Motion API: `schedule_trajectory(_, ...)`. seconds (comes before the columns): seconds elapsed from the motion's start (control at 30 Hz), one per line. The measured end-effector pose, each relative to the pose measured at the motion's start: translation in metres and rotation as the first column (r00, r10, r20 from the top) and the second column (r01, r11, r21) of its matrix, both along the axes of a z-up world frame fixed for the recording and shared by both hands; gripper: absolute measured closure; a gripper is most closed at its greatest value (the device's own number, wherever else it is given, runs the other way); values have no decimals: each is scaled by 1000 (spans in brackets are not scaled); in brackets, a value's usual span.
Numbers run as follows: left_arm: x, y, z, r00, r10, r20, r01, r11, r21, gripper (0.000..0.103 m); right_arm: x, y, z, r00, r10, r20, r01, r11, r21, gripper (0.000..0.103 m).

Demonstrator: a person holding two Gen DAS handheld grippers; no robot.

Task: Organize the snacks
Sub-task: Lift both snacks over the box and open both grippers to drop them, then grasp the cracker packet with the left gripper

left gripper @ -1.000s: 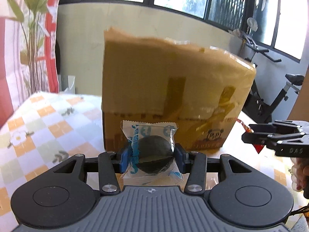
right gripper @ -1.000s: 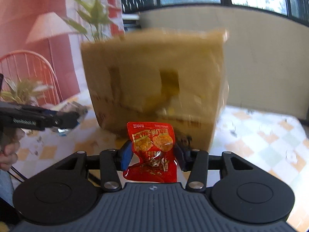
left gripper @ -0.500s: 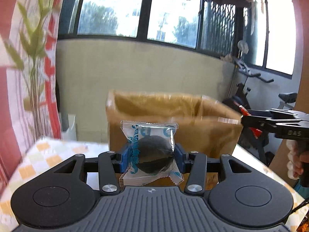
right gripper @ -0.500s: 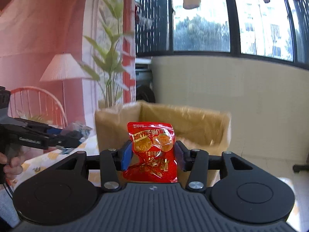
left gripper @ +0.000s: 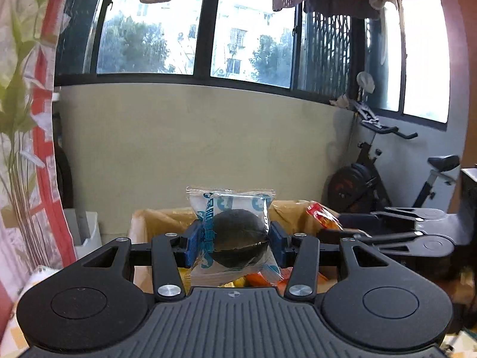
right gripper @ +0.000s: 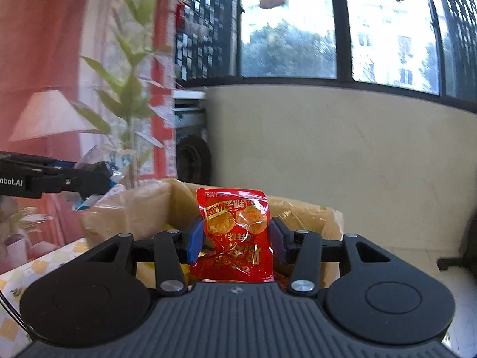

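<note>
My left gripper (left gripper: 234, 240) is shut on a clear and blue packet with a dark round snack (left gripper: 235, 235), held above the open cardboard box (left gripper: 155, 220). My right gripper (right gripper: 235, 240) is shut on a red snack packet (right gripper: 235, 232), also above the box (right gripper: 134, 211). The right gripper with its red packet (left gripper: 323, 214) shows at the right in the left wrist view. The left gripper (right gripper: 92, 179) shows at the left in the right wrist view. Orange and yellow packets (left gripper: 253, 280) lie inside the box.
The box stands on a table with a checked cloth (right gripper: 44, 262). A low beige wall (left gripper: 208, 149) and windows are behind. An exercise bike (left gripper: 387, 173) stands at the right, a plant-print curtain (left gripper: 23, 119) at the left.
Both grippers have risen with their packets, from facing the box's side to being above its open top. The box's inside now shows.
</note>
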State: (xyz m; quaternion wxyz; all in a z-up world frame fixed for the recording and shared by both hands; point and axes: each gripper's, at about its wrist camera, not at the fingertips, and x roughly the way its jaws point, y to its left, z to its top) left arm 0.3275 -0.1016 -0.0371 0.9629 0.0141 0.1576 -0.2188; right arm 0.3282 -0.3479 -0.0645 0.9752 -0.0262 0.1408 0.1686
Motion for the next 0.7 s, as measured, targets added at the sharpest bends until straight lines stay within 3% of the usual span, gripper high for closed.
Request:
schedule_trajectory(0.07, 15, -10, -7, 1000, -1, -18, 2, 1000, 31, 52, 8, 1, -5, 999, -45, -17, 45, 999, -7, 48)
schedule_trajectory(0.2, 25, -13, -17, 998, 21, -55, -19, 999, 35, 37, 3, -10, -13, 997, -78, -10, 78, 997, 7, 33)
schedule_trajectory(0.4, 14, 5, -19, 995, 23, -96, -19, 999, 40, 36, -27, -27, -15, 999, -49, -5, 50, 998, 29, 33)
schedule_trajectory(0.7, -34, 44, -18, 992, -63, -105, 63, 998, -8, 36, -85, -27, -23, 1000, 19, 22, -20, 998, 51, 33)
